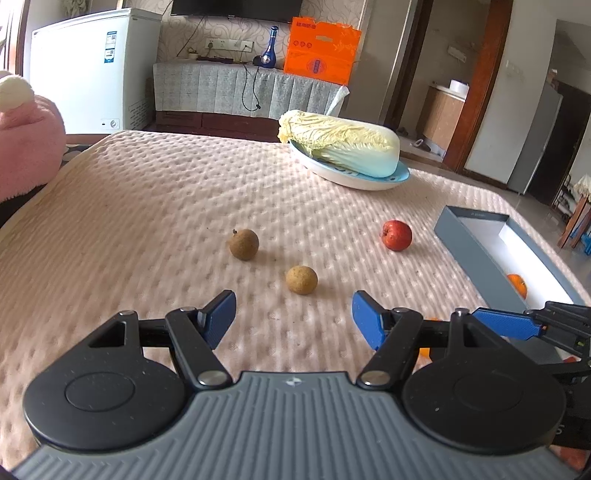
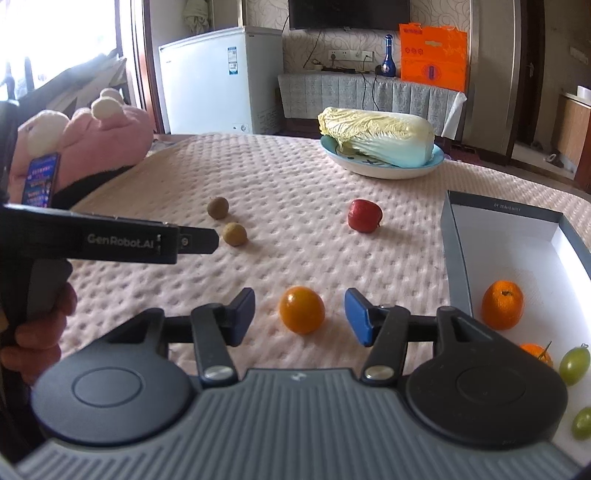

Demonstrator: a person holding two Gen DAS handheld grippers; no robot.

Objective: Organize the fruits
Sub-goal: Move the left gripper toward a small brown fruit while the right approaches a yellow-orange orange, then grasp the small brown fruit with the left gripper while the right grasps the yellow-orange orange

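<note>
Right gripper (image 2: pixel 300 316) hangs wide open and empty; I see the orange (image 2: pixel 301 309) dead ahead between its fingers, the box (image 2: pixel 458 254) off right.

a lived-in home, likely a bedroom or bed-sitting room: a bed (image 2: pixel 295 184) under a quilted cream cover, a pink plush toy (image 2: pixel 92 144), a white chest freezer (image 2: pixel 221 81), a wall-mounted television (image 2: pixel 349 14) over a cloth-draped sideboard (image 2: pixel 369 96), patterned wallpaper and wooden door frames.
</note>
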